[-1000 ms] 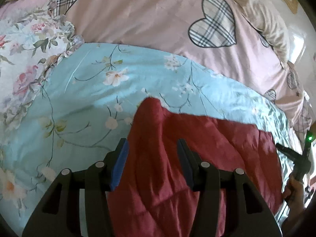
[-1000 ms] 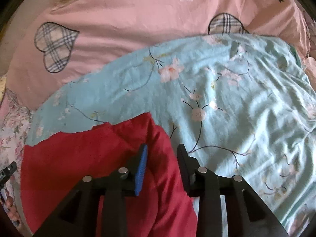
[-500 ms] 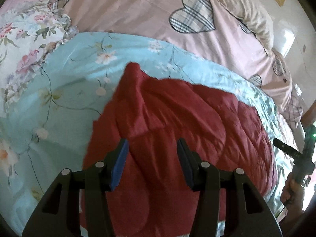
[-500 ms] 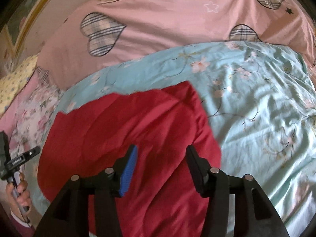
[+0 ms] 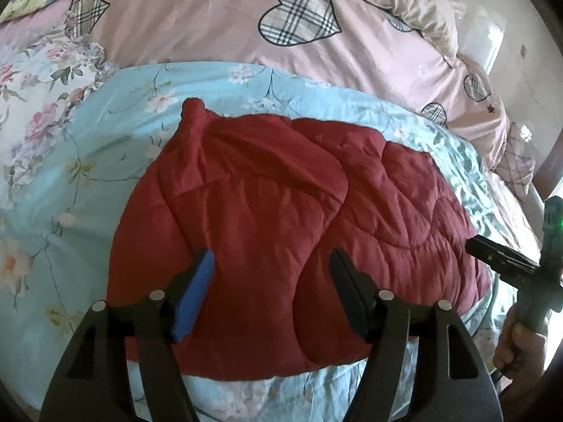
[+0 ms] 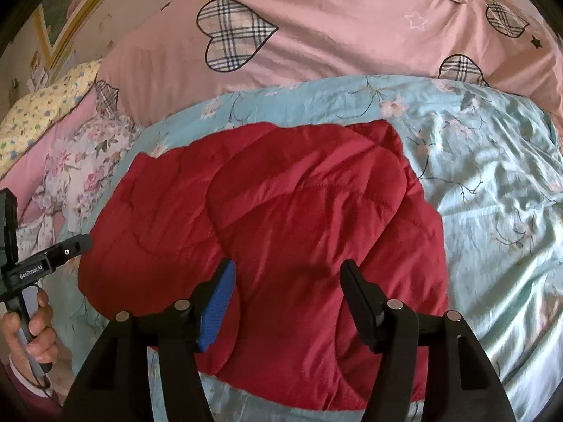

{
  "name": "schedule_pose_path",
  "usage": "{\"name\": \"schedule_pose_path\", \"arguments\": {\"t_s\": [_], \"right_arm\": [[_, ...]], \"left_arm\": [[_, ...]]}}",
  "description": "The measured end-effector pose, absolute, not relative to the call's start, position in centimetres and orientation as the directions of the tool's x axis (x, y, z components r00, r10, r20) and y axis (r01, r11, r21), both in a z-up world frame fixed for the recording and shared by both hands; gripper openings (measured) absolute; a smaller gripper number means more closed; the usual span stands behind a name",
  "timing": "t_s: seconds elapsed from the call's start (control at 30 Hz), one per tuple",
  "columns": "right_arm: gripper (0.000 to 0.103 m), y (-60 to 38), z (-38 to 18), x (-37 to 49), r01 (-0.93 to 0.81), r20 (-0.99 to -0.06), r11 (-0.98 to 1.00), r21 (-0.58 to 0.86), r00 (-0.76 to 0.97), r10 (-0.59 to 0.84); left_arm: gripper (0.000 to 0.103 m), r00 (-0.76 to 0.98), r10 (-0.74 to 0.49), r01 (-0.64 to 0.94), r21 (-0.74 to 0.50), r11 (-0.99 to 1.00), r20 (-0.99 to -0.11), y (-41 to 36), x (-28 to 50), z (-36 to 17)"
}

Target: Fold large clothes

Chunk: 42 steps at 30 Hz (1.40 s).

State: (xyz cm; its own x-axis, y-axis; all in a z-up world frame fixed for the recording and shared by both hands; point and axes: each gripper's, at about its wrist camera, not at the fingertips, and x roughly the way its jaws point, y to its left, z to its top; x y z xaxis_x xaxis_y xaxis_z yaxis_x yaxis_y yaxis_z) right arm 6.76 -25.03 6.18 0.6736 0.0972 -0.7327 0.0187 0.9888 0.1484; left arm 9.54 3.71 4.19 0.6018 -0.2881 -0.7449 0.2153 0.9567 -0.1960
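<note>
A red quilted garment (image 5: 281, 218) lies folded in a bundle on a light blue floral sheet (image 5: 105, 147); it also shows in the right wrist view (image 6: 281, 218). My left gripper (image 5: 271, 281) is open and empty, raised above the garment's near edge. My right gripper (image 6: 288, 288) is open and empty, also raised above the near part of the garment. The right gripper shows at the right edge of the left wrist view (image 5: 499, 256), and the left gripper at the left edge of the right wrist view (image 6: 52, 256), each held in a hand.
The blue sheet (image 6: 492, 176) lies over a pink bedcover with plaid hearts (image 6: 316, 35). A white floral fabric (image 5: 35, 98) lies at the left. Pillows (image 5: 404, 7) sit at the bed's far side. The bed's right edge (image 5: 527, 190) is close.
Both grippers let go of the red garment and pulled back and up. The right gripper's jaws opened wider. The garment now lies as a folded bundle on the sheet.
</note>
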Motion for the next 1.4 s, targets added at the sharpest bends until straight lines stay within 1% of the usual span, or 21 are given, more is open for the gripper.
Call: {"name": "schedule_pose_path", "arguments": {"t_s": [0.1, 0.27, 0.4, 0.47, 0.57, 0.7, 1.0, 1.4], "right_arm": [[0.072, -24.8, 6.1, 6.5, 0.027, -0.732, 0.991, 0.132, 0.676, 0.079], [0.073, -24.6, 5.6, 6.5, 0.054, -0.746, 0.996, 0.075, 0.666, 0.020], [0.074, -25.0, 3.9, 6.9, 0.072, -0.781, 0.996, 0.057, 0.625, 0.000], [0.075, -25.3, 3.3, 6.9, 0.076, -0.786, 0.994, 0.075, 0.618, 0.012], [0.075, -25.7, 2.4, 6.9, 0.081, -0.795, 0.991, 0.109, 0.605, 0.039], [0.075, -25.9, 2.0, 6.8, 0.076, -0.799, 0.991, 0.113, 0.600, 0.045], [0.079, -26.0, 1.1, 7.1, 0.079, -0.789, 0.991, 0.108, 0.613, 0.037], [0.080, -25.9, 1.2, 7.1, 0.097, -0.783, 0.990, 0.105, 0.621, 0.022]], "left_arm": [[0.068, 0.592, -0.288, 0.212, -0.200, 0.957, -0.753, 3.4, 9.2, 3.7], [0.069, 0.579, -0.262, 0.210, -0.168, 0.963, -0.772, 2.8, 9.1, 3.1], [0.076, 0.581, -0.238, 0.217, -0.134, 0.967, -0.779, 2.2, 9.0, 2.7], [0.081, 0.572, -0.235, 0.225, -0.125, 0.966, -0.786, 1.9, 9.1, 2.3], [0.086, 0.559, -0.201, 0.224, -0.087, 0.971, -0.804, 1.5, 9.5, 1.3], [0.093, 0.549, -0.188, 0.199, -0.090, 0.976, -0.815, 1.7, 10.2, 0.1], [0.100, 0.549, -0.170, 0.187, -0.077, 0.979, -0.818, 1.2, 11.4, -1.0], [0.101, 0.559, -0.154, 0.179, -0.062, 0.982, -0.815, 1.0, 11.7, -1.3]]}}
